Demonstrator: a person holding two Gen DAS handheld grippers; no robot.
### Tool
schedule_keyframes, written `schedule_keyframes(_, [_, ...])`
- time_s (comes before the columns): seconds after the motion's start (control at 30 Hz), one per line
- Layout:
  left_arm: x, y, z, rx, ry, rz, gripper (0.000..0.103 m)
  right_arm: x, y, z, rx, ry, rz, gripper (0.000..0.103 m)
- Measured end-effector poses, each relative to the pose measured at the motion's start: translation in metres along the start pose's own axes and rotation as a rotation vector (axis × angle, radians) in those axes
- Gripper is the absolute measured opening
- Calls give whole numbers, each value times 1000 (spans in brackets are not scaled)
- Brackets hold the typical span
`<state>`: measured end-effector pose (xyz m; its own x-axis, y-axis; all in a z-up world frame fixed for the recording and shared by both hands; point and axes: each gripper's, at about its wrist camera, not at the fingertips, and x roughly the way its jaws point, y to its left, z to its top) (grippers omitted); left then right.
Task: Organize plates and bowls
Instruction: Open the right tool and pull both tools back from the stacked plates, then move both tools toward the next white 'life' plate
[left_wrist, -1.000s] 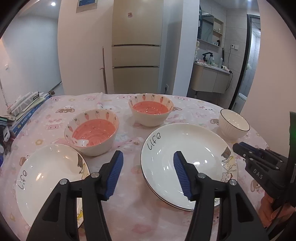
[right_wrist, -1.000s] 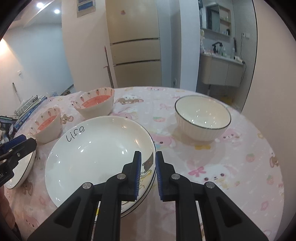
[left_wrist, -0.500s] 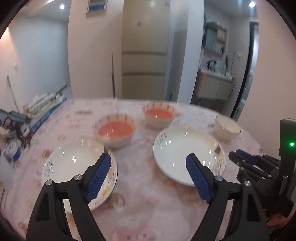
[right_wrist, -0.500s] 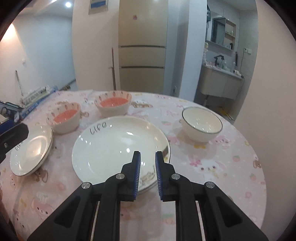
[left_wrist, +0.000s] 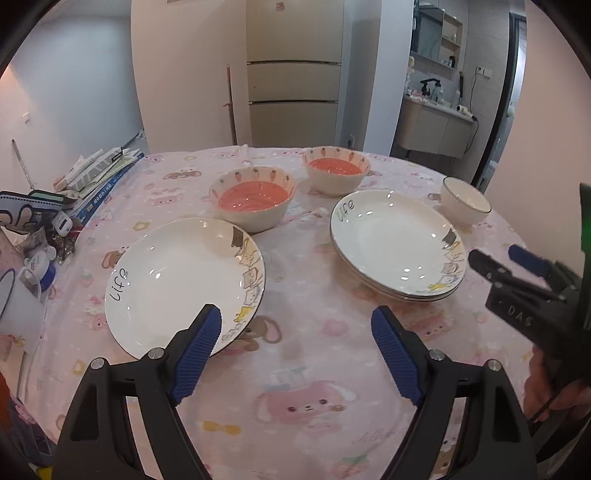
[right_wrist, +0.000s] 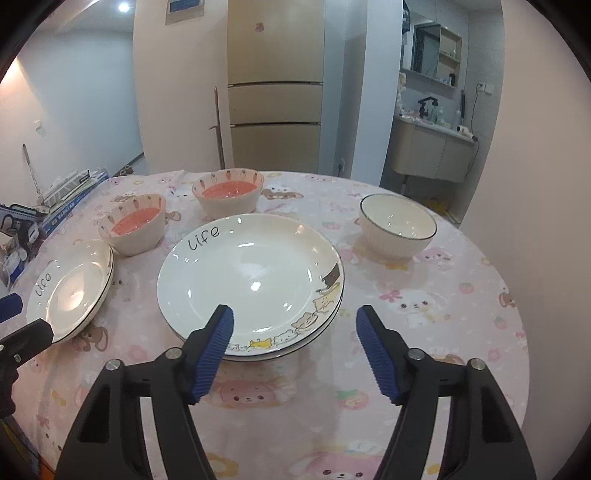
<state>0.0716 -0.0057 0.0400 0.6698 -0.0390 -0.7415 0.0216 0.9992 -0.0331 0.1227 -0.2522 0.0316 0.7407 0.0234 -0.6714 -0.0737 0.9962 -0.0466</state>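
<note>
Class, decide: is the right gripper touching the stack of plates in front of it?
Apart. In the right wrist view the right gripper is open, jaws short of the stack of plates; tablecloth shows between.

Plate stack (right_wrist: 251, 273) beside single plate (left_wrist: 177, 280)

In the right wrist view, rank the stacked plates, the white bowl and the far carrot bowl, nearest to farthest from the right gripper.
From the right gripper:
1. Stacked plates, just ahead, slightly left.
2. White bowl, ahead to the right.
3. Far carrot bowl, behind the plates, left of centre.
</note>
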Motion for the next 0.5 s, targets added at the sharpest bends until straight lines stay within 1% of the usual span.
schedule_keyframes(0.07, [5,3,-1,7,18,-17,82,4,3,2,-11,9,-14,73])
schedule_keyframes(0.17, [8,11,0,-6,44,-74,82,16,4,3,11,55,0,73])
schedule_keyframes(0.23, [6,14,2,-7,39,-75,82,25,6,3,29,84,7,73])
schedule_keyframes(0.3, [5,18,3,-3,21,-54,82,35,10,5,36,109,11,73])
schedule_keyframes(0.4, [13,26,2,-10,21,13,82,42,18,7,20,119,13,73])
schedule_keyframes(0.5, [20,33,-2,-3,41,24,82,44,27,10,-2,117,10,73])
